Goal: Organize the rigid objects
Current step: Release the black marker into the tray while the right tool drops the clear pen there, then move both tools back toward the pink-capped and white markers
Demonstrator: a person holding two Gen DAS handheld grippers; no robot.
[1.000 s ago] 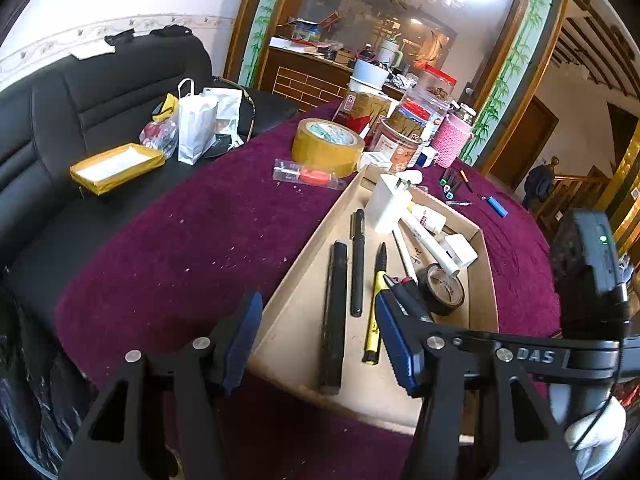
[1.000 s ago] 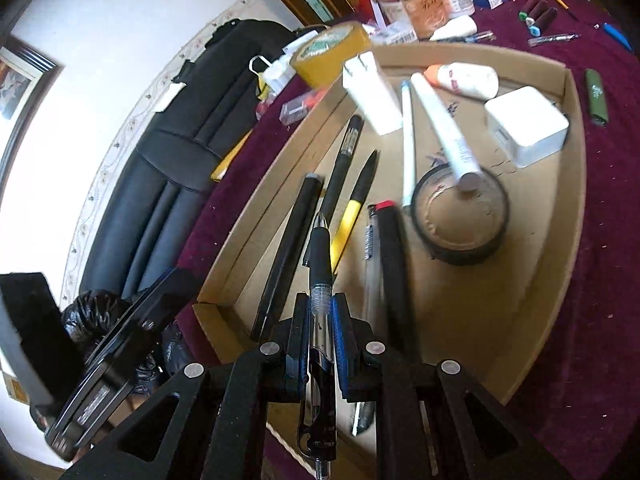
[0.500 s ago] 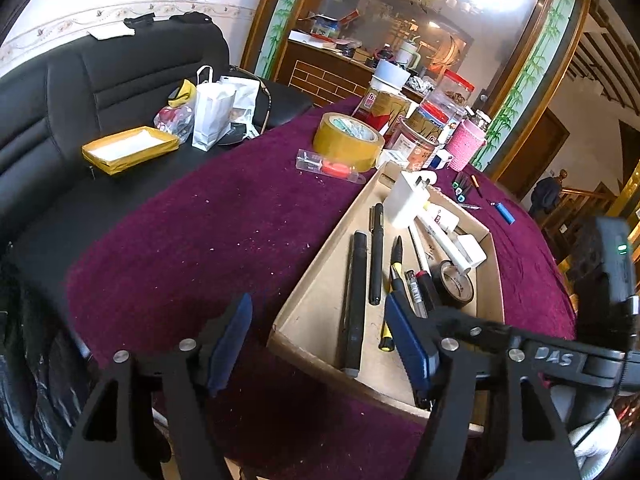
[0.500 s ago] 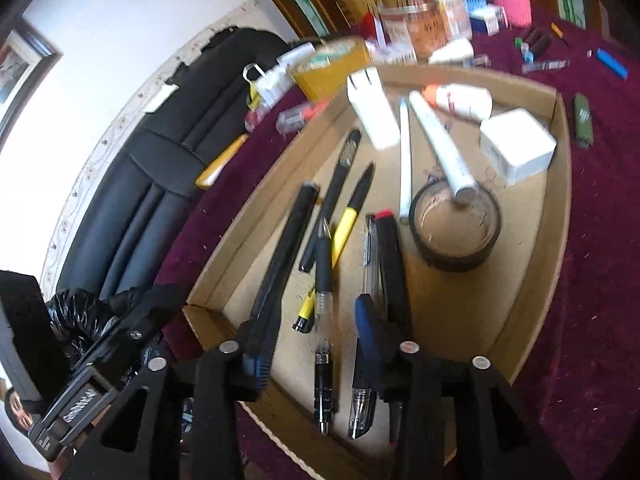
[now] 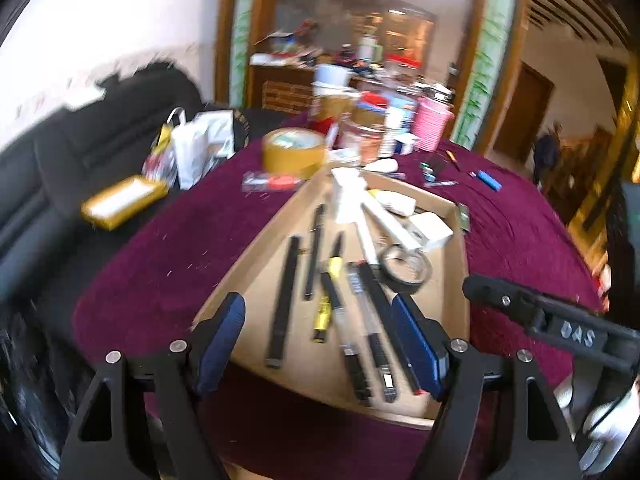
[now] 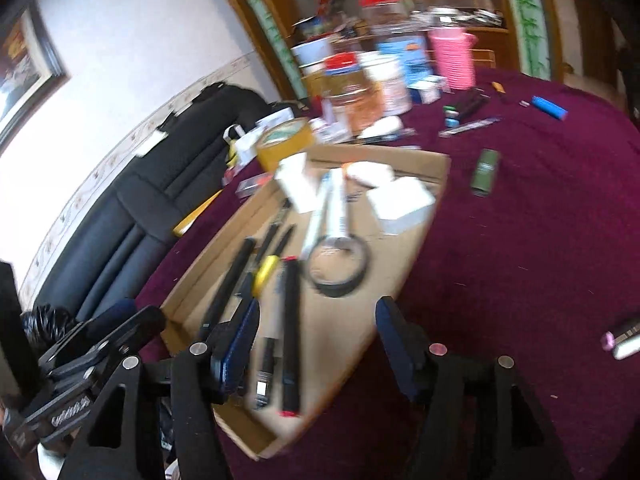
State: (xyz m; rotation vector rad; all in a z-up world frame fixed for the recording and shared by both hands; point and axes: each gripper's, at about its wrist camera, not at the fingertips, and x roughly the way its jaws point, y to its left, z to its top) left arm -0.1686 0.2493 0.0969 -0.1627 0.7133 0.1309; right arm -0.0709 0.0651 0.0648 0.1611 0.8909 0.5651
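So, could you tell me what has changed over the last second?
The right gripper let go of the clear black pen, which now lies in the cardboard tray; its jaws are opening, nothing between them. Both grippers drew back from the tray. The left gripper stays empty; the other tray items kept their places.

**Black grippers, blue pads**

The left gripper (image 5: 320,344) has black, triangular-cutout finger arms, silver round screws and dark blue pads. The right gripper (image 6: 316,344) has the same build, and pale raised lettering marks its black side bar.
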